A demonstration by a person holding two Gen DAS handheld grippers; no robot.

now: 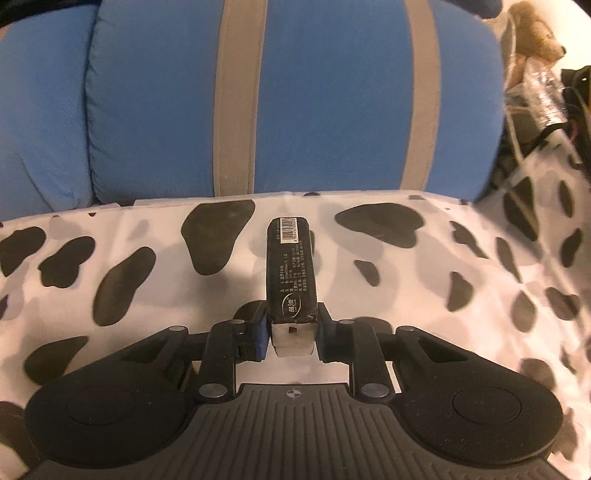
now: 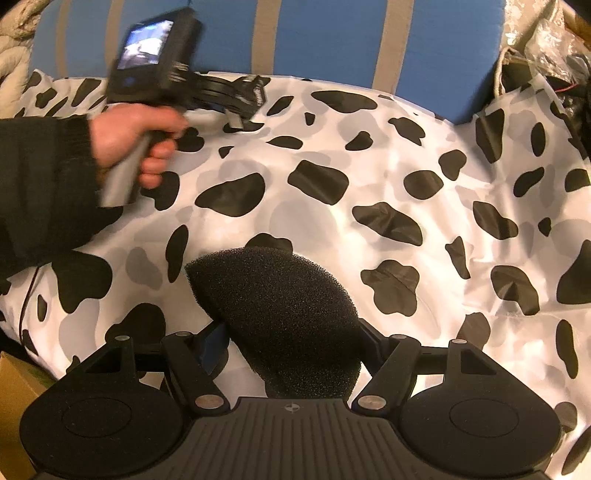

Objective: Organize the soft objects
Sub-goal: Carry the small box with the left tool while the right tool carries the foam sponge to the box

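Left wrist view: carrying a black tissue pack pinched in the left gripper, right gripper squeezing a black sponge, likely needing placement next on the cow-print sheet.

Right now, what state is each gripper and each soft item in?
Left gripper: shut on the black packet.
Black packet: wrapped, barcode label up, sticking forward above the cow-print sheet.
Right gripper: shut on the black sponge.
Black sponge: squeezed between the fingers, bulging forward.
Teddy bear: lying beyond the blue cushion, untouched.
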